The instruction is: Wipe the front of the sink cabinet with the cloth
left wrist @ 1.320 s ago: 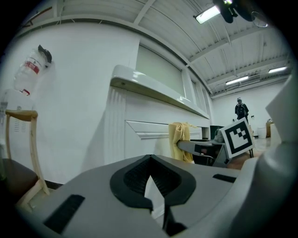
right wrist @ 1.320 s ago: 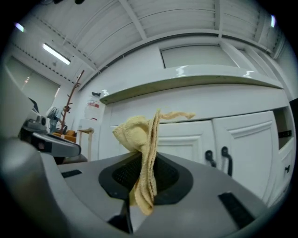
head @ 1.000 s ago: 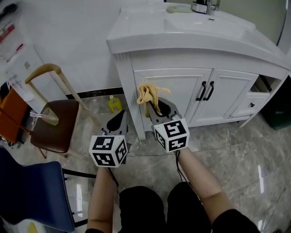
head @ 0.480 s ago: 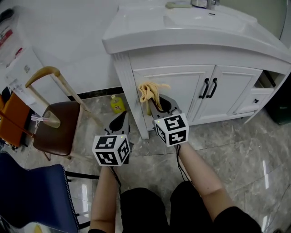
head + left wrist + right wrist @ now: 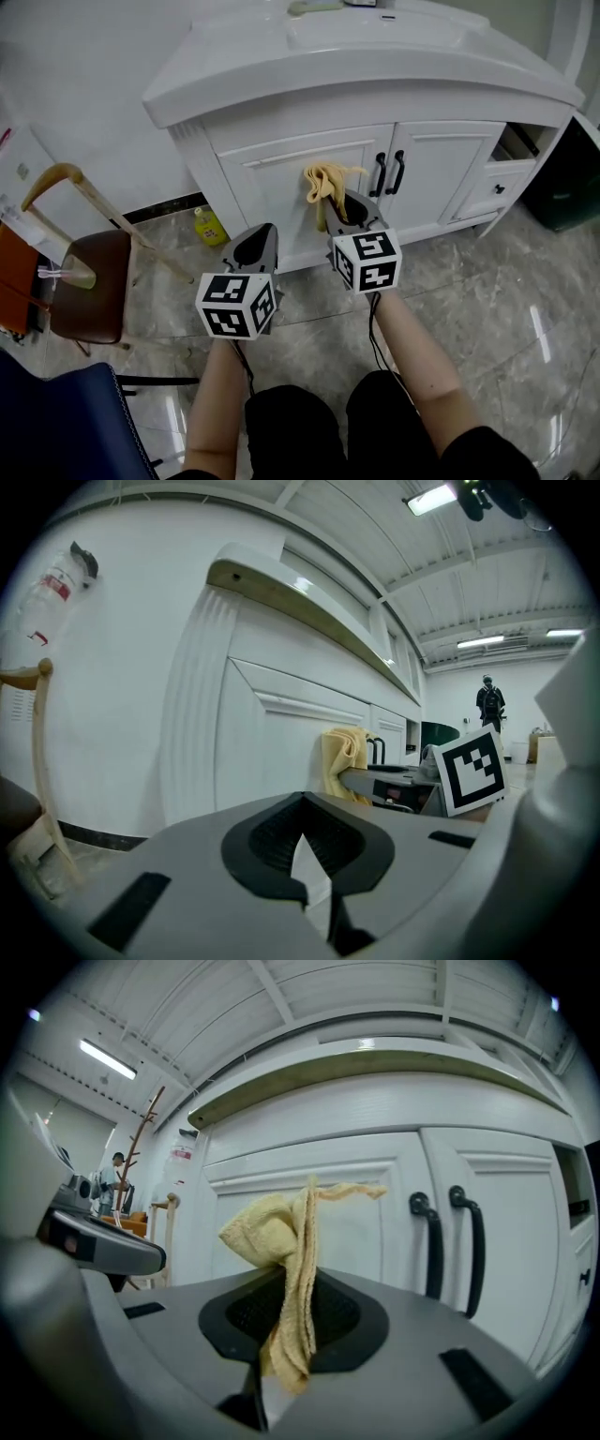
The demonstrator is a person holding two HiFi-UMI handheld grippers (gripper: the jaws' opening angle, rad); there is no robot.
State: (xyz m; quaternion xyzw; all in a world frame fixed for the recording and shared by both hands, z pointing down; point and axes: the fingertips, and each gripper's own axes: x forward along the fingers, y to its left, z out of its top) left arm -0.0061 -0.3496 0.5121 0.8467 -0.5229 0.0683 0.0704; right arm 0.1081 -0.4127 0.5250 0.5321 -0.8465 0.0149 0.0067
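One cloth [image 5: 328, 178] standing upright, pinched in right gripper [image 5: 344, 214]

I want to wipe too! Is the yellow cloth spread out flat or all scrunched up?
Scrunched up. The cloth sticks out of the right gripper in a bunched, folded lump, not flat.

Bathroom mock-up — sink cabinet [image 5: 272, 178], hall ceiling [image 5: 375, 536]

Cloth [image 5: 328, 178]: yellow terry, rough nap. Cabinet [image 5: 267, 178]: white painted, smooth, satin sheen. Handles [image 5: 380, 175]: black, matt. Floor [image 5: 487, 277]: grey marble-look tile, glossy, reflective. Chair [image 5: 61, 171]: bent wood back.
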